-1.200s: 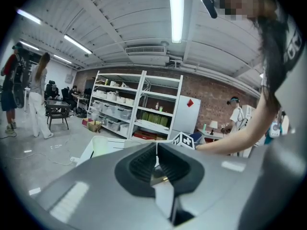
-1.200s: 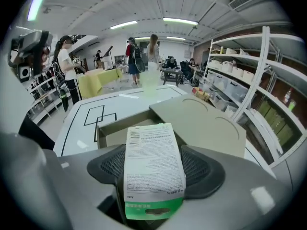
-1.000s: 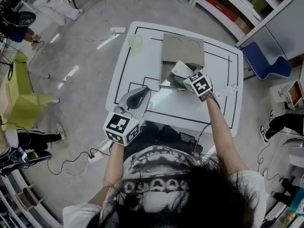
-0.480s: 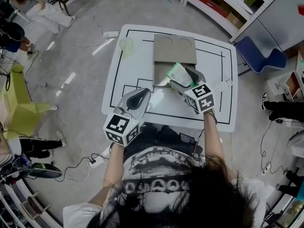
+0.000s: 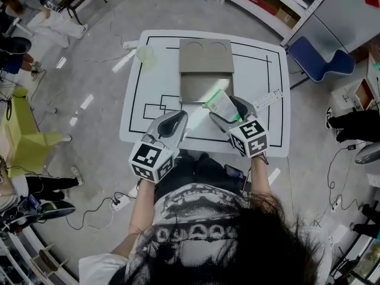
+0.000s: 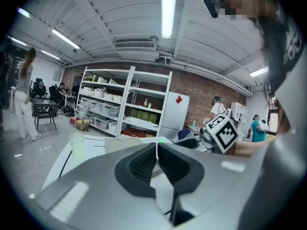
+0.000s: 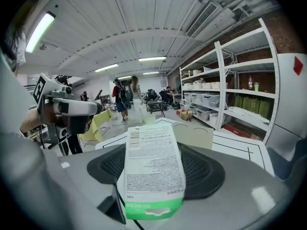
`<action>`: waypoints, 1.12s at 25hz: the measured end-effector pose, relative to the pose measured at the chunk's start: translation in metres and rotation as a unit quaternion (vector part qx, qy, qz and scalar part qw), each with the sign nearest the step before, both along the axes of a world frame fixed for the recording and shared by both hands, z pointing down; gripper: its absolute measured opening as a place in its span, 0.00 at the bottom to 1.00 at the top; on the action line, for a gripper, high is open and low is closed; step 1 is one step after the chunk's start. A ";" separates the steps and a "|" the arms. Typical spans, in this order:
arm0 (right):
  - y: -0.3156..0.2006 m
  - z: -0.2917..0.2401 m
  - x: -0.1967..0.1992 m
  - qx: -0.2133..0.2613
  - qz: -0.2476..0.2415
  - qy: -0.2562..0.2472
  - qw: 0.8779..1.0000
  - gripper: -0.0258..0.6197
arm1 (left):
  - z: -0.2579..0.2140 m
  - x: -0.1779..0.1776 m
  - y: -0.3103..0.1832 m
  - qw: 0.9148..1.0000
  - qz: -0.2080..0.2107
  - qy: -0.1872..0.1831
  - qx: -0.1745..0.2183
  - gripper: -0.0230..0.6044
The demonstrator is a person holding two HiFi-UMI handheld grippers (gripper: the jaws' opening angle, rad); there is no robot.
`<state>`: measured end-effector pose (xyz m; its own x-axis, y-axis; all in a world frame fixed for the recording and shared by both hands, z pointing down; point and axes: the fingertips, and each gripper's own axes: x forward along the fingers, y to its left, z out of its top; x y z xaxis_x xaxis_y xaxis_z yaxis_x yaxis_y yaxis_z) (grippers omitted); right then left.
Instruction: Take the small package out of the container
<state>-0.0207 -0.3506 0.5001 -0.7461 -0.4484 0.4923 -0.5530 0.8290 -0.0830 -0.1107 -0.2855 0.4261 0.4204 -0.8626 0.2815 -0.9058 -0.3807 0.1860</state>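
Sitting beyond and to the left of the cardboard container, a pale green translucent cup stands on the white table, which is ruled with black lines. Nearer than the container and to its left, the left gripper hangs over the table's near edge with its jaws pressed together on nothing, as the left gripper view confirms; its cube carries black-and-white square markers, and the bare left forearm runs back from it to the person's body. The container lies flat at the table's middle, a flap with two rounded cut-outs on its far side. Just off its near right corner, clear of it and above the tabletop, is the small package, pinched between the jaws of the right gripper. The package is a flat white pouch with a barcode at its far end, dense black print too fine to read, and a green band with a hang slot at the near end. The right forearm reaches straight forward, its marker cube nearest the person. To the right of the container a narrow white printed strip lies slantwise on the table.
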 end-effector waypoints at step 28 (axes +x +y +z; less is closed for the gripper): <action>0.080 -0.015 0.027 0.007 -0.019 -0.053 0.998 0.62 | 0.018 0.052 0.068 1.000 -0.017 -0.009 -0.020 0.04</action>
